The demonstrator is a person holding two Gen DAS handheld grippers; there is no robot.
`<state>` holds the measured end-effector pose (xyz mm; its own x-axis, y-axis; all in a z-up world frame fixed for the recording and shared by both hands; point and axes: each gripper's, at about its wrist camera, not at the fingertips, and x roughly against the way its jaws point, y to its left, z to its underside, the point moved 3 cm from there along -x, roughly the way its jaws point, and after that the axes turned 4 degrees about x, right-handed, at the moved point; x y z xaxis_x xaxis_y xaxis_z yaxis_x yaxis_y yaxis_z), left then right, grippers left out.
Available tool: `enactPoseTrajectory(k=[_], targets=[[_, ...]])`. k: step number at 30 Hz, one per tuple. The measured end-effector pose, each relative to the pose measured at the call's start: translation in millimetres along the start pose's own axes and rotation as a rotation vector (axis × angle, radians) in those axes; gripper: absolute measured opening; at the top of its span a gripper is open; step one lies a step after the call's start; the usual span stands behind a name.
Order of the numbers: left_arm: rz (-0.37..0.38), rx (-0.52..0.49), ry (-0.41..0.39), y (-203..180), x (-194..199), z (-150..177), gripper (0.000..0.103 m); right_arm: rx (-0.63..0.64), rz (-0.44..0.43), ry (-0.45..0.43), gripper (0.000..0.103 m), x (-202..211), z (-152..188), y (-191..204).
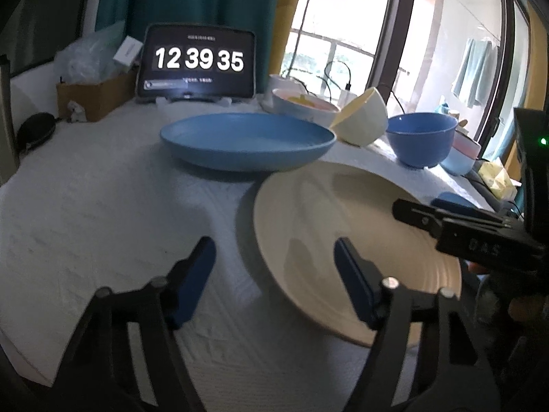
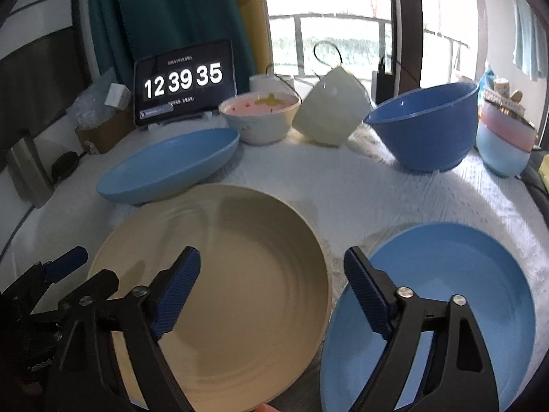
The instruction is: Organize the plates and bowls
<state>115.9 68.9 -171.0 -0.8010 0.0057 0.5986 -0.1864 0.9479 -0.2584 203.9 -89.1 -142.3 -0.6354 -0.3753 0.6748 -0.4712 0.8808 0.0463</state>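
Observation:
A cream plate [image 1: 329,226] [image 2: 247,274] lies on the white cloth between both grippers. My left gripper [image 1: 274,257] is open, its jaws straddling the plate's left rim. My right gripper [image 2: 271,267] is open, its jaws straddling the plate's right rim; it also shows in the left wrist view [image 1: 442,213]. A blue plate [image 2: 446,302] lies right of the cream one. Another blue plate [image 1: 247,140] [image 2: 171,164] sits behind. A dark blue bowl [image 2: 425,123] [image 1: 420,137], a tilted cream bowl [image 2: 331,106] [image 1: 363,120] and a white patterned bowl [image 2: 260,116] [image 1: 302,106] stand at the back.
A tablet clock [image 1: 197,61] [image 2: 183,82] stands at the back. A cardboard box with plastic wrap [image 1: 92,92] is at back left. Stacked pink and light blue bowls [image 2: 504,140] sit at the far right edge. A window is behind.

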Motion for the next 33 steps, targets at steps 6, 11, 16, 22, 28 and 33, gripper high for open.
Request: enactPoseTrajectory(k=[6,11,16,22,28,33], targets=[[-0.003,0.012,0.047,1.5,-7.3,3.5,0.054,0.019,0.025,0.035,0.074,-7.5,1.0,3.6],[-0.004,0.004,0.052,0.0,-9.7,3.7,0.045,0.021,0.061,0.045,0.062,-9.2,1.8,1.5],[-0.001,-0.001,0.049,-4.4,-8.8,5.8,0.042,0.021,0.103,0.034,0.034,-5.7,2.6,-2.0],[0.024,0.011,0.044,-3.5,-5.3,3.2,0.042,0.028,0.111,0.005,0.025,7.1,1.0,-4.0],[0.047,-0.011,0.014,-10.5,5.3,0.4,0.042,0.019,0.117,-0.032,0.025,24.0,-0.4,-6.6],[0.069,-0.029,-0.004,-19.3,11.9,-2.1,0.042,0.009,0.121,-0.061,0.025,37.7,-1.5,-10.9]])
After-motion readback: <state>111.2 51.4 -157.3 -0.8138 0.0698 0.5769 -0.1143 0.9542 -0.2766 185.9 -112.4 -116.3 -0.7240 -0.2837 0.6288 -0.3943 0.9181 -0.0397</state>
